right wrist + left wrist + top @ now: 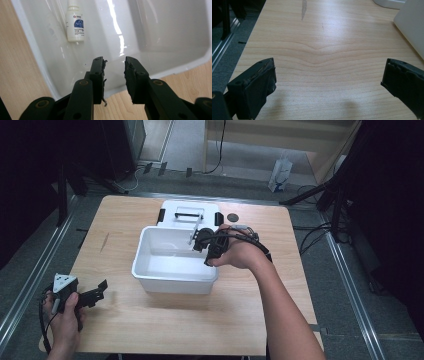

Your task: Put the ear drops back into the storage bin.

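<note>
Now | small white bottle [75, 25] | blue label | lying in white tub [30, 42]

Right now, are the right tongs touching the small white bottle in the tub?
Apart. The right gripper view shows the right tongs with nothing between their tips, while the small white bottle lies farther off against the wall of the white tub.
</note>
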Motion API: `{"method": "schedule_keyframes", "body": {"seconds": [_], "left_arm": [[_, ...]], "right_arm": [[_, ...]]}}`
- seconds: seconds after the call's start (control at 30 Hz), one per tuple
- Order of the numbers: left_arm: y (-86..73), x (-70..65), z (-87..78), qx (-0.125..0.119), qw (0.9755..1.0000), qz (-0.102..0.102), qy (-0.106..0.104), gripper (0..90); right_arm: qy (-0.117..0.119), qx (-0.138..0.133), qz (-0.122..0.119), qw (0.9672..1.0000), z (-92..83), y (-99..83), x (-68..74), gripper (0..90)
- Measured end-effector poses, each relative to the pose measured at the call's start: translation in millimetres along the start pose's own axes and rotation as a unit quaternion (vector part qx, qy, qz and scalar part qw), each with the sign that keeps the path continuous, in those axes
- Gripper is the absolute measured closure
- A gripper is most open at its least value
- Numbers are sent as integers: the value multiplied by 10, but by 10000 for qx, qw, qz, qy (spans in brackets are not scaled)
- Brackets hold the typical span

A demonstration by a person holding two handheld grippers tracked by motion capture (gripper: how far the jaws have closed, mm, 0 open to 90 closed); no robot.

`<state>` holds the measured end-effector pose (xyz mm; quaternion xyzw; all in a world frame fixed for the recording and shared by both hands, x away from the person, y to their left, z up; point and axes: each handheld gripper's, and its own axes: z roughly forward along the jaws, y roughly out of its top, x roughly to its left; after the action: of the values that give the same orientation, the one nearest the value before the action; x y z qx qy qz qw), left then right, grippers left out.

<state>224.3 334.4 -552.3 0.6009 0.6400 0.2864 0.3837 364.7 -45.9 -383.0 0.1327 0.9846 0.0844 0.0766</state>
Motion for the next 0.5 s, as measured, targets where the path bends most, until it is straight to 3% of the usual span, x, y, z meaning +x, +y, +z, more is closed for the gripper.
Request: {"method": "schedule_keyframes", "body": {"seconds": [0.3,0.5], "left_arm": [[0,-5,0,5,10000,25,8,0],[-1,-7,1,-6,10000,30,15,0]], "right_arm": [[-115,-369,321,9987,-261,-207,-39,620],[-186,-723,722,9946,-361,-444,-62,521]]}}
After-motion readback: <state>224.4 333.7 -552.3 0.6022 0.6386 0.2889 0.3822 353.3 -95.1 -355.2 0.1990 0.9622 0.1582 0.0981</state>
